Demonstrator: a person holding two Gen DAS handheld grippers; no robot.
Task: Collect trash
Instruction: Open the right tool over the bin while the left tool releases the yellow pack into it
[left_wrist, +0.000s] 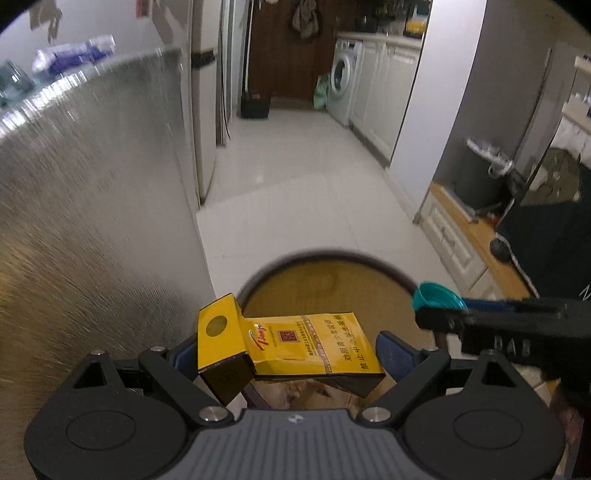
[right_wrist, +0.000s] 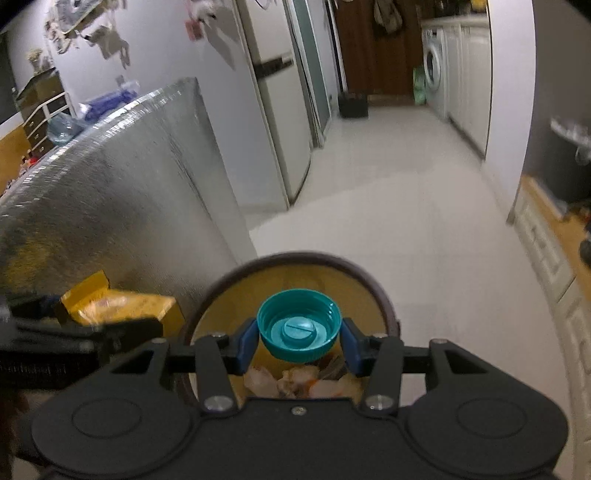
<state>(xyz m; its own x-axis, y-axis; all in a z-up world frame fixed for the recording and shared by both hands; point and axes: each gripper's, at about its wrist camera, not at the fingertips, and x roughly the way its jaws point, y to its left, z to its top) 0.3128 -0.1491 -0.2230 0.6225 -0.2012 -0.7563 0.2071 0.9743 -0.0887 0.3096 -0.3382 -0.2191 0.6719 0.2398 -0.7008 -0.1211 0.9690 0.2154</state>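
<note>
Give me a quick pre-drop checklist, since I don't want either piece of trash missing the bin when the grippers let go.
1. Left gripper holds the yellow cigarette pack: ok, pads at both sides.
2. Right gripper holds the teal bottle cap: ok, pinched between the blue pads.
3. Cap above the round bin opening: ok.
4. Pack above the opening: cannot tell; its flipped-open lid end looks to overhang the bin's left rim.
5. Room left in the bin: ok, trash sits low inside.
6. Grippers apart from each other: ok.
</note>
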